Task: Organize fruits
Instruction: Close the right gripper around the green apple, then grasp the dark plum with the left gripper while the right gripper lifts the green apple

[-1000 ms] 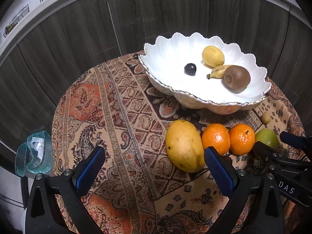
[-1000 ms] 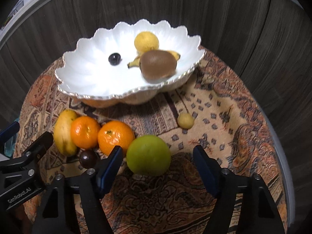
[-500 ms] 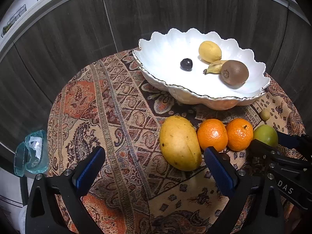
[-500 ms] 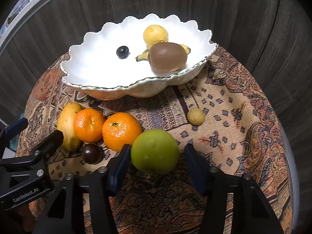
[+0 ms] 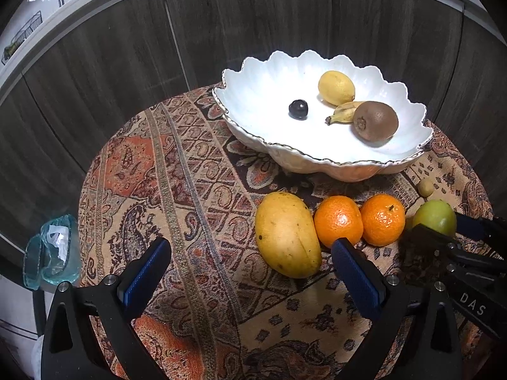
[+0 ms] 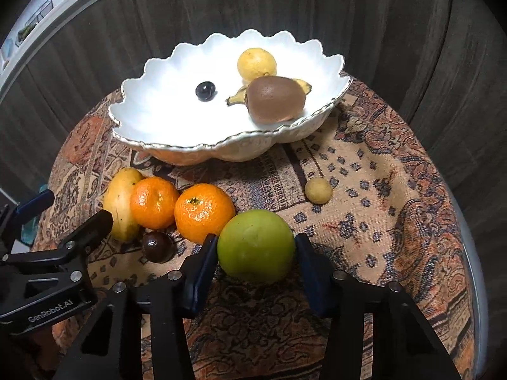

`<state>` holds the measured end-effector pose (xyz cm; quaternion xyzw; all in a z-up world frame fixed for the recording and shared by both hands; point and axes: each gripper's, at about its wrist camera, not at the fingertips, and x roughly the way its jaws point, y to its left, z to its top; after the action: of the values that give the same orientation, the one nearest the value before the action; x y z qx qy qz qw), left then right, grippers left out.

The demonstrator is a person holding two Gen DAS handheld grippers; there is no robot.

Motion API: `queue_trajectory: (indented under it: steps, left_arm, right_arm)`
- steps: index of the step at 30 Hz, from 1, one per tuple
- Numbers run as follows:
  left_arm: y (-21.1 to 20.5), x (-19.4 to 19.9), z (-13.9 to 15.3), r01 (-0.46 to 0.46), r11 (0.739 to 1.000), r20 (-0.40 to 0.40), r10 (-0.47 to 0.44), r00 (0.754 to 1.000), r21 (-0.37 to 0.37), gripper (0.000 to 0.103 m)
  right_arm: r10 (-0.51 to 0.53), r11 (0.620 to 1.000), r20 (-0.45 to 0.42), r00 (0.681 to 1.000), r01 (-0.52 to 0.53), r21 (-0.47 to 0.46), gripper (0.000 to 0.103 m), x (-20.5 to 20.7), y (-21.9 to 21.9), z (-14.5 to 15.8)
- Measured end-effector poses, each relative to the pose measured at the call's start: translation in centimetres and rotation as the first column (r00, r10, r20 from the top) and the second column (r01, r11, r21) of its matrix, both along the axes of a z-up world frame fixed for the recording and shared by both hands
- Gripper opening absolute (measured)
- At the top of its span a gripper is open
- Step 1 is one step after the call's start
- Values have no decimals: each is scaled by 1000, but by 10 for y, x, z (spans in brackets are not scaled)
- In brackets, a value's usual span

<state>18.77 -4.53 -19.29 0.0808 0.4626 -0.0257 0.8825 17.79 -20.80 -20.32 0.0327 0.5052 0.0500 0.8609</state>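
right gripper (image 6: 256, 255) clenched on the round green apple (image 6: 256, 245), sitting on the patterned tablecloth (image 6: 374, 221) | scalloped white ceramic bowl (image 6: 152, 144) lies straight ahead, up-left (left gripper (image 5: 250, 272) gapes, empty)

bowl (image 6: 177, 120): glossy white ceramic, metallic rim | tablecloth (image 6: 380, 209): woven matt paisley cloth | cabinet doors (image 5: 253, 25): matt dark woodgrain | green apple (image 6: 256, 246): smooth, faint sheen

Right gripper (image 6: 256, 264) narrowed from wide to closed on the apple (image 6: 256, 246) at lower centre of frame, pads now touching both sides. Edged forward; bowl (image 6: 152, 112) now lower in frame.
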Motion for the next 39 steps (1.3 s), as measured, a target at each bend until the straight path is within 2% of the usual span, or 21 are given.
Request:
queue_trajectory:
  steps: [7,15,19,23,27,32,39]
  left_arm:
    - [-1,4,-10,6,1000,-24,-7,1000,-26,102]
    - [-7,3,-19,20,999,-65,-22,998,-38,99]
    - [-12,-5,-15,20,998,-66,-24,998,-65,90]
    - [-26,-9,-13,59,995,-71,-64,995,-75,81]
    - [-36,-14,-12,77,993,-74,-83,994,-86,79]
    - [-51,-17,-16,121,989,-86,-128,988,-81,65]
    - [-59,-15,-20,140,989,-83,-144,986,-57,59]
  right_arm:
    - [-25,997,79,997,31,-77,49,-2,4,19]
    - [-27,997,85,996,32,-65,50,-1,5,24]
    - [-40,998,82,996,45,-55,50,-2,-2,25]
    - [-56,997,84,995,60,-46,50,-4,-11,28]
    - [-71,996,86,994,75,-42,50,-6,-21,30]
    - [-87,995,86,992,91,-37,50,-9,-30,30]
    - [-93,995,84,992,95,-24,50,-9,-34,28]
